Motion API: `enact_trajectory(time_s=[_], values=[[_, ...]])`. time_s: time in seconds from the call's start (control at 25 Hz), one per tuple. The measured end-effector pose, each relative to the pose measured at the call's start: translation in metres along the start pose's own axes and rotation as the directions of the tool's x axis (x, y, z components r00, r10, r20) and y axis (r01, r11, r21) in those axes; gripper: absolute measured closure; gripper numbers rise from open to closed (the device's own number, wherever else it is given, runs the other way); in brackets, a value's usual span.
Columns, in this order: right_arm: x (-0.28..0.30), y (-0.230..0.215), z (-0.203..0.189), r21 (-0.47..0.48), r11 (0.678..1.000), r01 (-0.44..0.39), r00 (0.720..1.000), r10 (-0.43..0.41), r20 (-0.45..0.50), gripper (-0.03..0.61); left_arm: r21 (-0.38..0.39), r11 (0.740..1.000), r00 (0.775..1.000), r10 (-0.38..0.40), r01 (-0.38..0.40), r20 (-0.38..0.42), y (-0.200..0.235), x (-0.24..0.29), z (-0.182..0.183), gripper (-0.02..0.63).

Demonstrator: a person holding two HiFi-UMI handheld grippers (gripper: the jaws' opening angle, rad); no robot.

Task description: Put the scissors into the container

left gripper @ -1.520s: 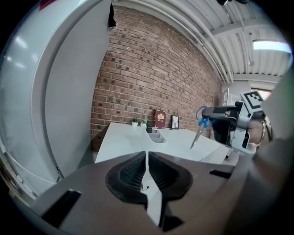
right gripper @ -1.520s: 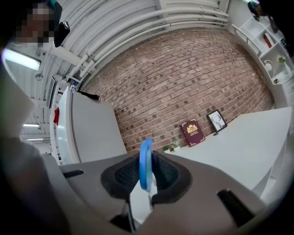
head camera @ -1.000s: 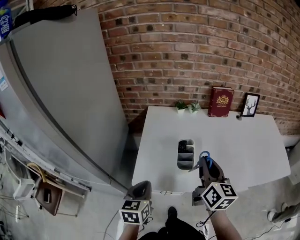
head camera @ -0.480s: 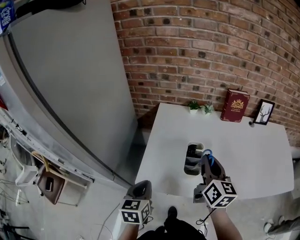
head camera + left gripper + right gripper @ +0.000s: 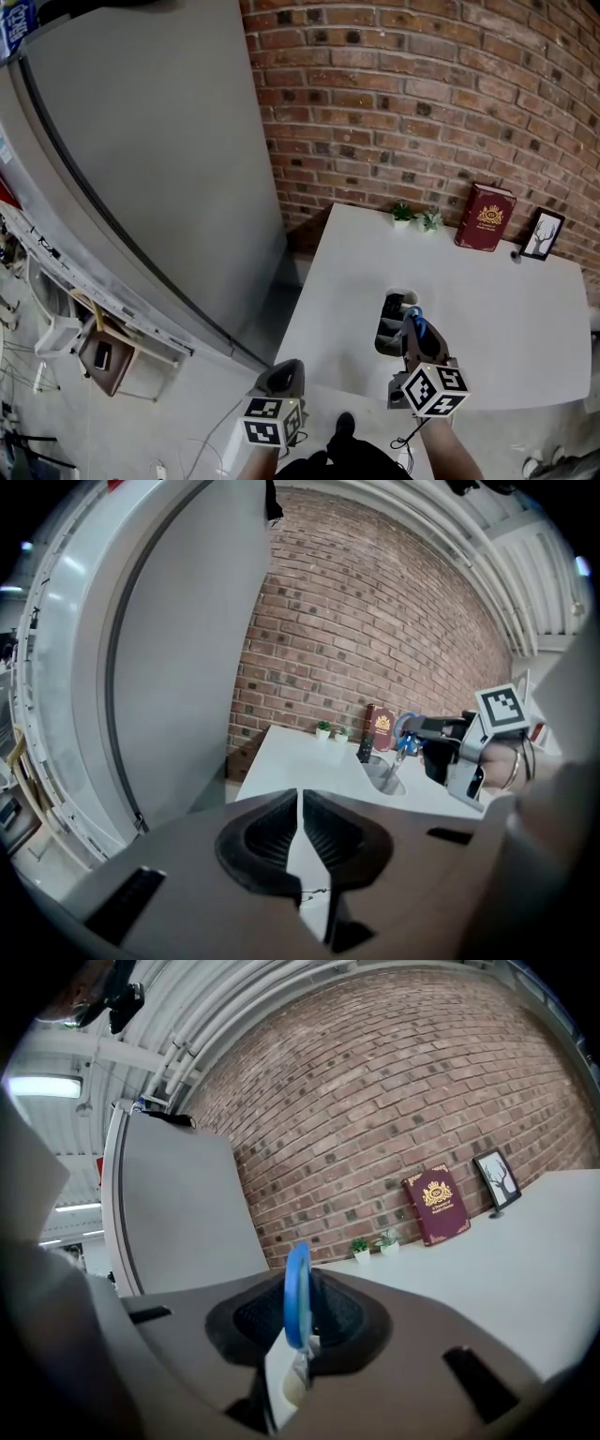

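Blue-handled scissors (image 5: pixel 415 324) hang blades down, gripped by the handle ring (image 5: pixel 297 1297) in my right gripper (image 5: pixel 412 332), which is shut on them. In the left gripper view the scissors (image 5: pixel 403 745) point down at the near end of the grey compartmented container (image 5: pixel 380 769). That container (image 5: pixel 387 330) stands on the white table (image 5: pixel 497 309), just left of the right gripper. My left gripper (image 5: pixel 284 373) hovers off the table's near-left edge, its jaws (image 5: pixel 300 832) nearly together with nothing between them.
A dark remote-like item (image 5: pixel 394 303) stands in the container's far compartment. Along the brick wall at the table's back are a red book (image 5: pixel 490 217), a small picture frame (image 5: pixel 542 234) and two tiny plants (image 5: pixel 403 214). A tall grey cabinet (image 5: pixel 141 159) stands to the left.
My right gripper has carried the scissors left and down, from beside the container to over its near right rim. The left gripper has shifted only slightly.
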State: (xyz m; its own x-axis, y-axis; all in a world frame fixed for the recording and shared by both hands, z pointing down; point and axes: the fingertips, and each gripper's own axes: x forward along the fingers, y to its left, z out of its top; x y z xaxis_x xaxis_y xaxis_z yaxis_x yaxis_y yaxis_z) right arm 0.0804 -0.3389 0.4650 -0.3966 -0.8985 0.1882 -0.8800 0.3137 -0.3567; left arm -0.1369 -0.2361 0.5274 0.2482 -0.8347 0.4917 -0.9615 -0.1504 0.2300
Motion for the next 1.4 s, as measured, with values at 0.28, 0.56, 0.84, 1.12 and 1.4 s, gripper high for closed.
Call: enact_trajectory(time_s=[0.28, 0.56, 0.84, 1.12, 1.4], values=[[0.006, -0.001, -0.014, -0.012, 1.000, -0.003, 1.000, 0.002, -0.029, 0.526, 0.016, 1.000, 1.000, 0.011, -0.011, -0.004, 0.004, 0.002, 0.002, 0.591], [0.009, -0.006, -0.034, -0.046, 0.999, 0.010, 0.997, -0.014, -0.081, 0.526, 0.011, 1.000, 1.000, 0.001, -0.001, -0.009, 0.003, 0.007, 0.000, 0.591], [0.007, -0.014, -0.050, -0.035, 0.999, 0.019, 0.992, -0.024, -0.121, 0.525, 0.015, 1.000, 1.000, -0.008, 0.008, -0.020, -0.003, 0.009, -0.004, 0.591], [0.006, -0.013, -0.059, -0.043, 0.999, 0.015, 0.988, -0.021, -0.152, 0.526, 0.020, 1.000, 1.000, -0.013, 0.013, -0.026, -0.003, 0.011, -0.004, 0.592], [0.005, -0.014, -0.067, -0.046, 0.999, 0.022, 0.983, -0.030, -0.181, 0.525, 0.026, 0.999, 0.999, -0.024, 0.025, -0.035, -0.004, 0.013, -0.006, 0.591]])
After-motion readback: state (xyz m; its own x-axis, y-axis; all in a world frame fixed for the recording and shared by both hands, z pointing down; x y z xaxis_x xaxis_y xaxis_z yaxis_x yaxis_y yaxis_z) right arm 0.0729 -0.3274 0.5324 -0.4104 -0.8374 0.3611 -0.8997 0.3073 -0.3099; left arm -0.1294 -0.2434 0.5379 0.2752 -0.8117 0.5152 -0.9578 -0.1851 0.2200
